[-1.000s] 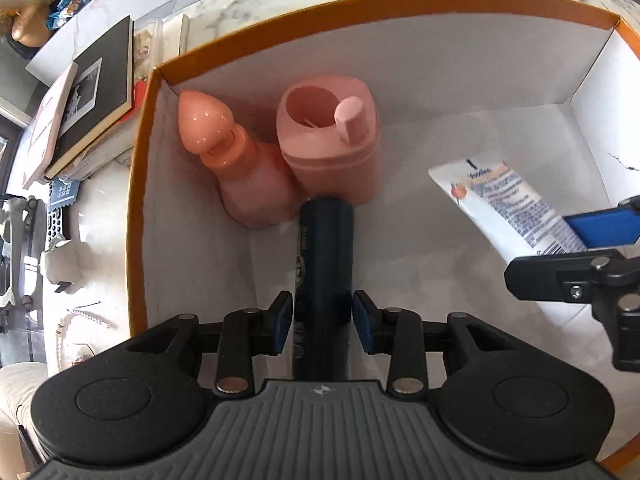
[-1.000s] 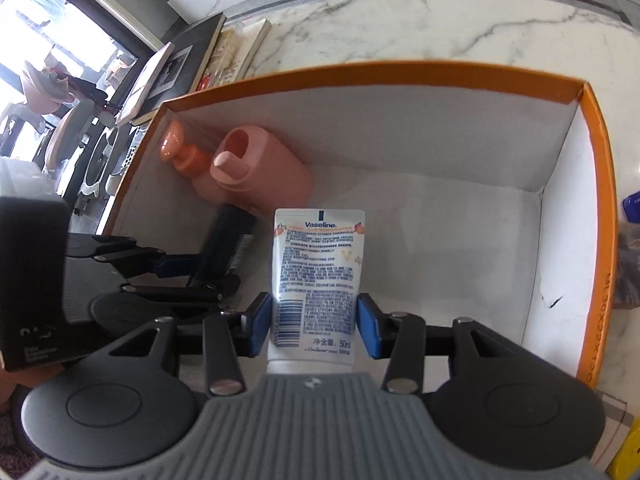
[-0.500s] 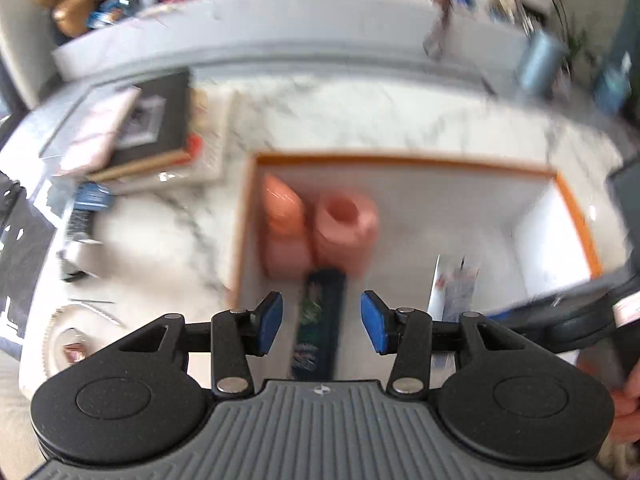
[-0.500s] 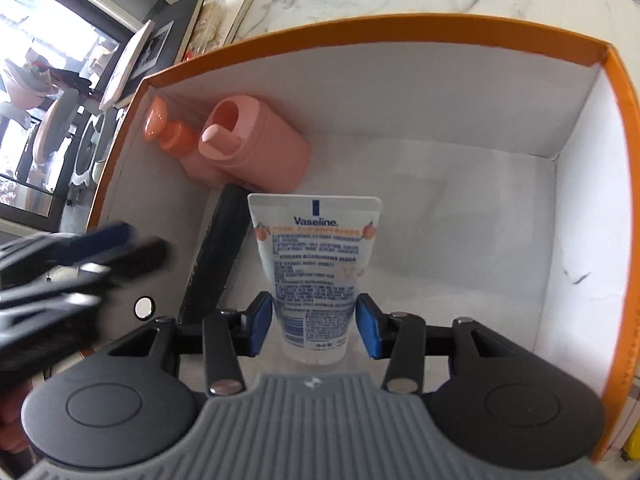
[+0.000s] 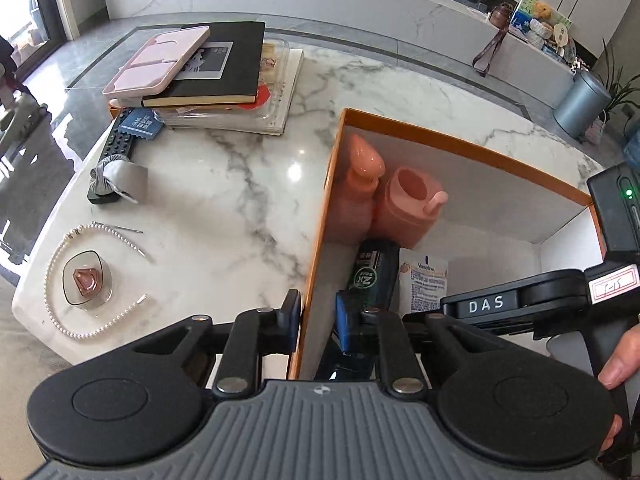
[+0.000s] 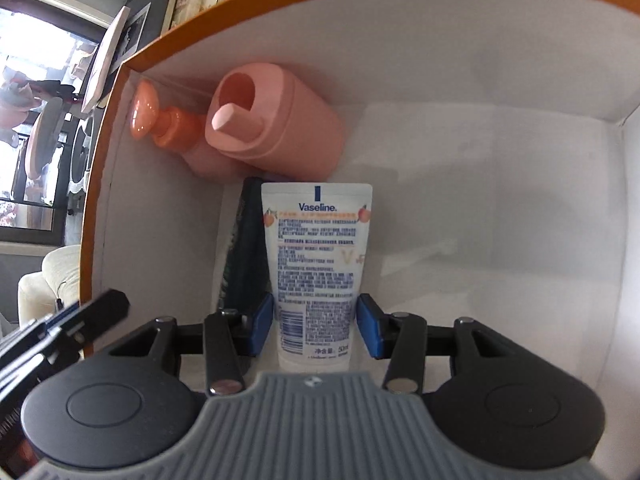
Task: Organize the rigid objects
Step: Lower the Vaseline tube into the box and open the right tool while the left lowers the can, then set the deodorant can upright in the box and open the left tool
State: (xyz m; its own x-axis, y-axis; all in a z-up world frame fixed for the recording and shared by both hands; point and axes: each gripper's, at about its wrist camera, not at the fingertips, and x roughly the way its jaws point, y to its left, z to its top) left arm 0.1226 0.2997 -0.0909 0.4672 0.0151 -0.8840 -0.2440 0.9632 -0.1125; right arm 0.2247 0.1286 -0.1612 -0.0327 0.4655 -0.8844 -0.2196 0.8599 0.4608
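My left claw (image 5: 316, 314) hangs with jaws parted, gripping nothing — my right claw (image 6: 316, 326) reaches forward, jaws spread too.

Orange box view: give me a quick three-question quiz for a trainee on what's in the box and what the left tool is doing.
1. True or false: the left tool is shut on the dark tube.
2. Multiple choice: what lies right beside the Vaseline tube on the floor of the orange box? A) the dark tube B) a pearl necklace C) a remote control
3. Count: how many items are in the box?

Key: 1. False, it is open and holds nothing. 2. A. 3. Four.
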